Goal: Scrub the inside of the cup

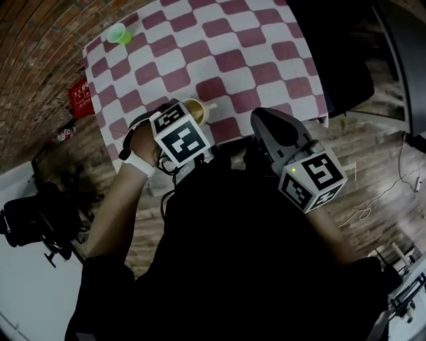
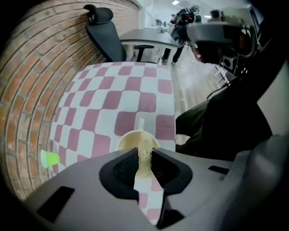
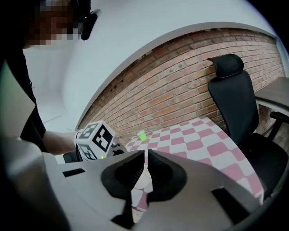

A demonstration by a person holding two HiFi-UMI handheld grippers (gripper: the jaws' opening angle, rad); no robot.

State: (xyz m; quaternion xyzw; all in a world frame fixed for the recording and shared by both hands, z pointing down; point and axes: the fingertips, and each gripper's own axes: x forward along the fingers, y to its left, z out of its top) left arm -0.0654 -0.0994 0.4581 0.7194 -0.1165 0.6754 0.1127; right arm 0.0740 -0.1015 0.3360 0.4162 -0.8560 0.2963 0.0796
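Left tongs are clamped on a pale scrubber just above the cup, hiding its near half. The cup sits by the worktop edge. Right tongs, closed and empty, hover off that edge.

The head view is dim, the clothing almost black; its edges bend strongly. In the left gripper view ceiling lamps glare far behind and the near sponge is blurred; both gripper views darken at the corners.
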